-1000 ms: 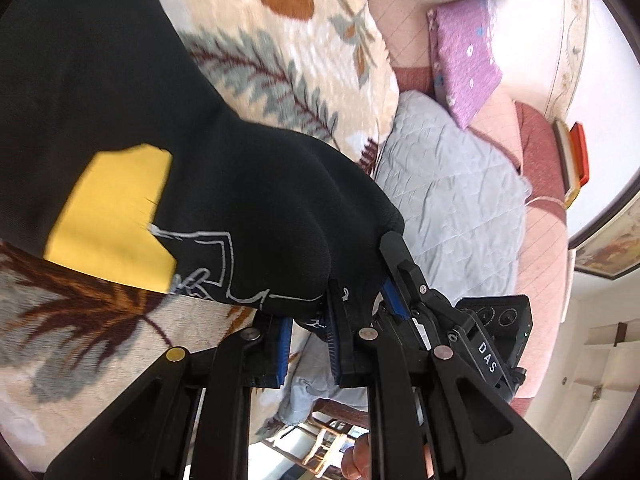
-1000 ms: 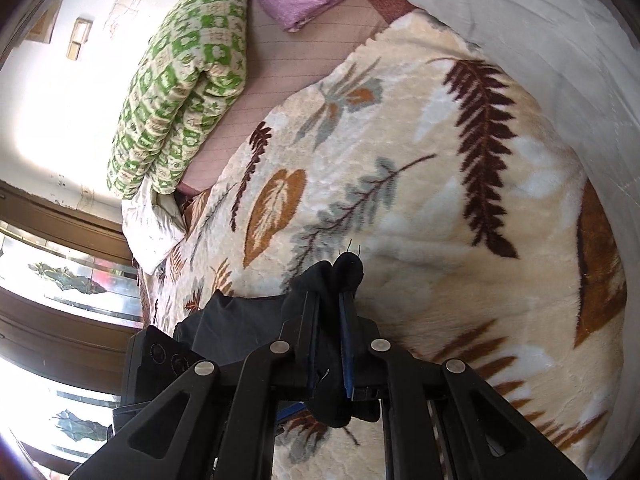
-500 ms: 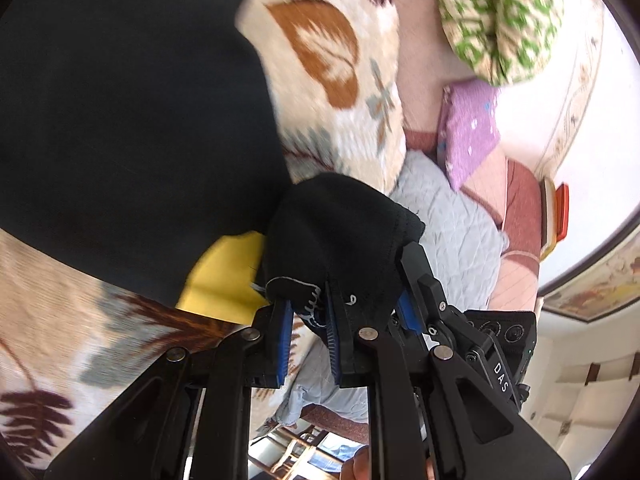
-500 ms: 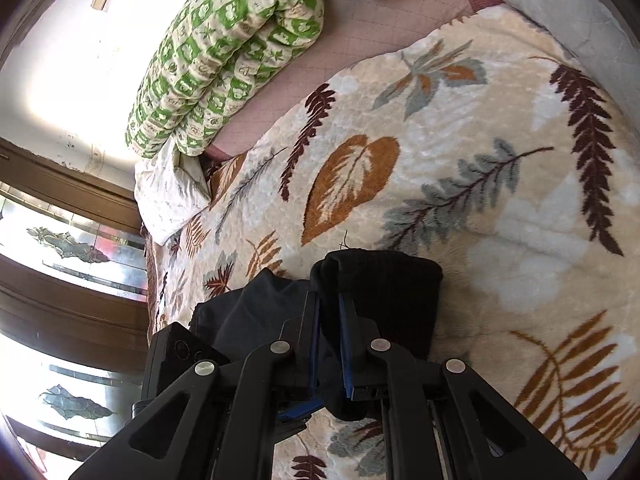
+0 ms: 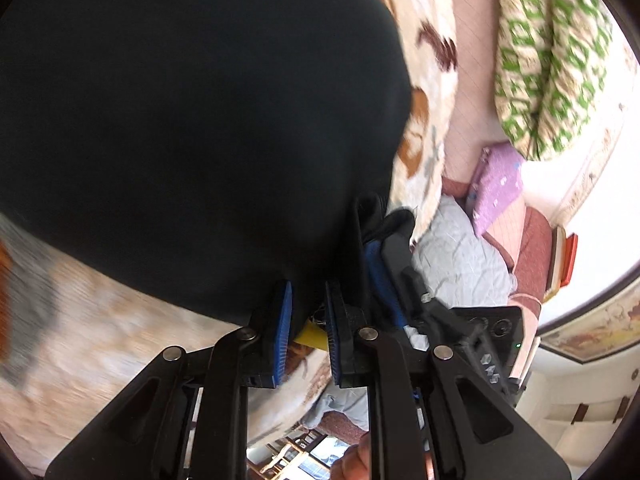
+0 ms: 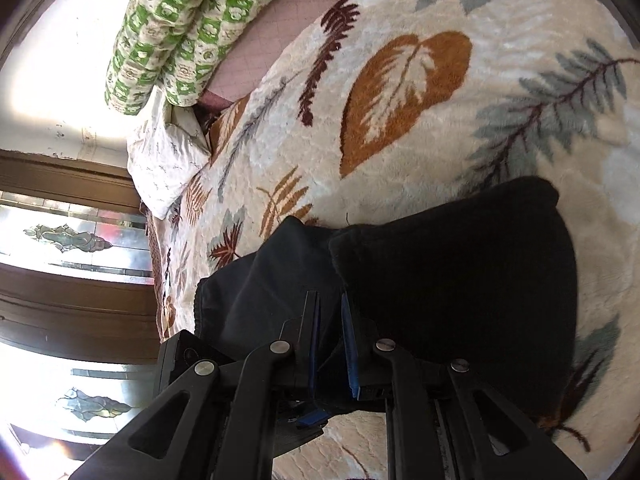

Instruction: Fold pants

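The black pants [image 6: 460, 280] lie on the leaf-patterned blanket [image 6: 400, 152] that covers the bed, a doubled-over layer bunched up just ahead of both tools. The left gripper [image 5: 308, 300] is clenched on a fold of the dark cloth, with a patch of yellow print [image 5: 312, 336] showing beneath its pads. The right gripper [image 6: 330, 312] has the pants' fabric between its blue pads [image 6: 350, 344], its jaws opening, near the blanket's edge that faces the green quilt [image 6: 180, 32].

Leaf-patterned blanket [image 6: 400, 140] on bed, green quilt [image 6: 172, 28], bright stained-glass window [image 6: 68, 240]
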`<state>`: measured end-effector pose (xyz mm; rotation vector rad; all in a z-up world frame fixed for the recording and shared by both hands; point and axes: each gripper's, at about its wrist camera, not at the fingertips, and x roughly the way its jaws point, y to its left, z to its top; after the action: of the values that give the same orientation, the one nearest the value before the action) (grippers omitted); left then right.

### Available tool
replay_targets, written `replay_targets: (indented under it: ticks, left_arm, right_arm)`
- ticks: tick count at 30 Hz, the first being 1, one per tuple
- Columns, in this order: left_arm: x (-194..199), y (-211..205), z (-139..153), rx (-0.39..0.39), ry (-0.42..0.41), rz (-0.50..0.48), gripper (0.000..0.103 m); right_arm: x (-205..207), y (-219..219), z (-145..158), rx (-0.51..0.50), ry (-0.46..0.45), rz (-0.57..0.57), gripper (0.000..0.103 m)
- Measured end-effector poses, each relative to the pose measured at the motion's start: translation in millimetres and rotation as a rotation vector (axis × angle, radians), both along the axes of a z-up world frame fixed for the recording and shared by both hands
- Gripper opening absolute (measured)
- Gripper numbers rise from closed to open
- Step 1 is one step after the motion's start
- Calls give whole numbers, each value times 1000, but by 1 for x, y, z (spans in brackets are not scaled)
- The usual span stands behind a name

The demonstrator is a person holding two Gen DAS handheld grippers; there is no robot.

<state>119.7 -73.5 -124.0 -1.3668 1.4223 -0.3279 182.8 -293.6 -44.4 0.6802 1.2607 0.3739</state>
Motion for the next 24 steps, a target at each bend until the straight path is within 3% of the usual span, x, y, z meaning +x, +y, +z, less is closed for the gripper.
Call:
replay_targets:
  ticks: [4, 7, 9, 10, 12, 15, 20, 24]
  left_arm:
    - [1, 9, 0, -3, -9, -15, 13]
    - [2, 7, 12, 13, -45, -56, 13]
    - [5, 3, 23, 33, -81, -99, 23]
    - [7, 1, 31, 55, -108, -127, 28]
    - [16, -8, 45, 111, -153, -202, 60]
    - [25, -19, 60, 172, -209, -270, 65]
    - [41, -36, 61, 206, -189, -362, 67]
    - [50, -49, 56, 223, -168, -396, 67]
  right_arm:
    - [-4, 7, -21, -15, 44, -16, 13]
    - [-11, 3, -11, 38, 6, -42, 14]
    - [-22, -6, 9, 110, -67, -67, 17]
    - [-29, -13, 19, 142, -103, -85, 25]
    - [-49, -31, 36, 197, -173, -134, 41]
    - [-86, -62, 43, 240, -219, -239, 58]
    - [-127, -95, -9, 397, -99, -459, 62]
    - [-130, -93, -46, 542, -46, -558, 62]
